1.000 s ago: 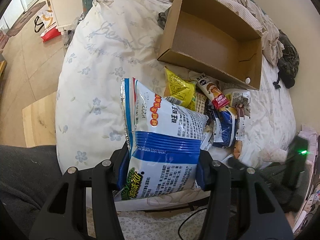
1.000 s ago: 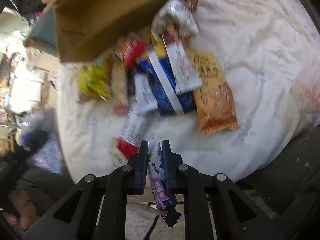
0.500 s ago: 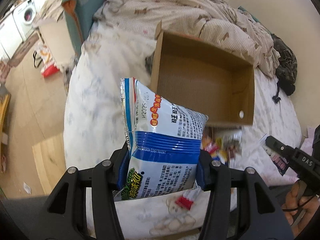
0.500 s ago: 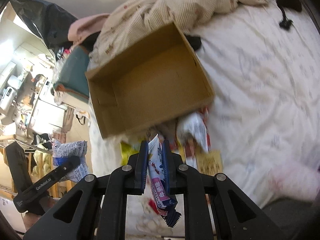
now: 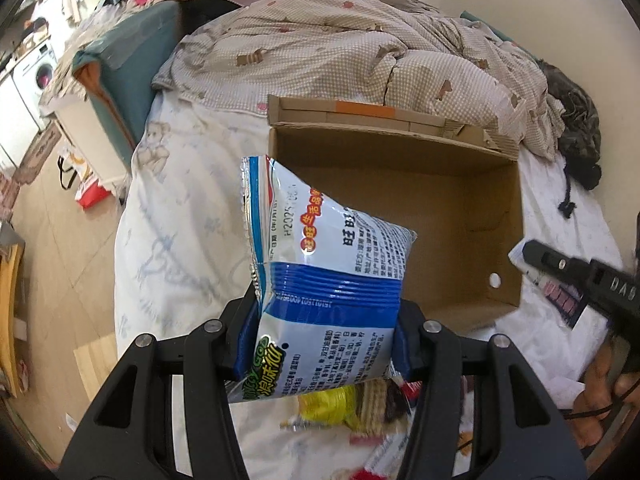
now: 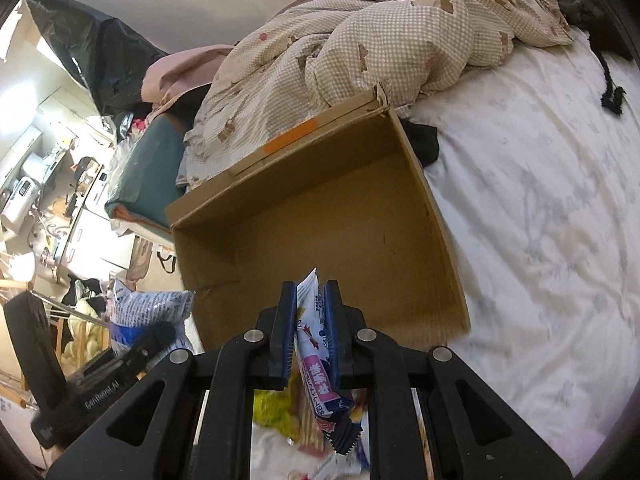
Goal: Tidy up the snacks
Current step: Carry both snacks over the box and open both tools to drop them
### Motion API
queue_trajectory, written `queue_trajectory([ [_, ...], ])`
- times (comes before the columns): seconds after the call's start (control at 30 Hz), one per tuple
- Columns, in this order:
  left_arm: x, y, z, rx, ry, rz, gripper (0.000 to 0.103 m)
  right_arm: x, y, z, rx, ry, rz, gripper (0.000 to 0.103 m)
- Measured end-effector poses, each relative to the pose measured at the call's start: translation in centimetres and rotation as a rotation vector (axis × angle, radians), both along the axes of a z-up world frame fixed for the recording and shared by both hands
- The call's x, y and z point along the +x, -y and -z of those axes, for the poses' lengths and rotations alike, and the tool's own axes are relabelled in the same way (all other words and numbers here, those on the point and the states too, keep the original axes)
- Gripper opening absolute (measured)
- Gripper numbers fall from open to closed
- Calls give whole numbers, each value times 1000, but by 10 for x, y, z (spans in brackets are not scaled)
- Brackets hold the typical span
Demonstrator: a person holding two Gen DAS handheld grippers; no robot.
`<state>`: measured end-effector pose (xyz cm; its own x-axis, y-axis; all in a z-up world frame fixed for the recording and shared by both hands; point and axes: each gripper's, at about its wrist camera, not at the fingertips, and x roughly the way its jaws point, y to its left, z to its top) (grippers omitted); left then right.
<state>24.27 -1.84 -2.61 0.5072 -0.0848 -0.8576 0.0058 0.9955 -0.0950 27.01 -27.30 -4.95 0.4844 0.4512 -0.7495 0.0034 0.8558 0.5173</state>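
Note:
My left gripper (image 5: 322, 332) is shut on a puffy blue-and-white snack bag (image 5: 320, 264), held over the near left edge of an open cardboard box (image 5: 440, 216) that lies on the bed with nothing showing inside it. My right gripper (image 6: 311, 320) is shut on a thin white, pink and blue snack packet (image 6: 316, 360) at the box's near rim (image 6: 456, 300). In the left wrist view the right gripper (image 5: 560, 268) comes in from the right; in the right wrist view the left gripper (image 6: 148, 344) with its bag (image 6: 148, 308) is at lower left. A pile of loose snacks (image 5: 344, 404) lies below both grippers.
A rumpled checked quilt (image 5: 360, 48) is heaped behind the box. Dark clothing (image 5: 576, 120) lies at the far right of the white flowered bed sheet (image 6: 540, 220). A teal cushion (image 5: 128, 64) marks the bed's left corner, with wooden floor (image 5: 48, 220) beyond. A hand (image 5: 604, 388) holds the right gripper.
Both grippers have risen and moved from over the snack pile towards the box, each keeping its packet. The box now fills the middle of both views; the pile has slid to the bottom.

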Motion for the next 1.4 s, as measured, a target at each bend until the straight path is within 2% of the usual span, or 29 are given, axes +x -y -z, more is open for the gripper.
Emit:
queue_trajectory([
  [0.13,10,4,19,15,-1,10,49,16,-3,12,-14,15,-4,14],
  [0.23,17,6,34,-12,-12,20,49,21,-5,24,-9,20,-5,14],
  [0.47,25,-2,51,-26,-23,9,50,25,-5,37,-29,23,-7,15],
  [1.1,17,19,42,-43,10,100,53,31,-2,39,-22,12,20,19],
  [1.2,15,21,38,-32,33,109,60,31,-3,36,-24,21,17,19],
  [1.27,14,20,35,-28,44,105,80,30,-4,35,-32,26,13,19],
  [1.33,13,19,33,-27,55,94,94,30,-6,34,-45,28,7,19],
  [1.4,12,18,31,-31,68,91,95,30,-7,33,-53,33,0,19],
])
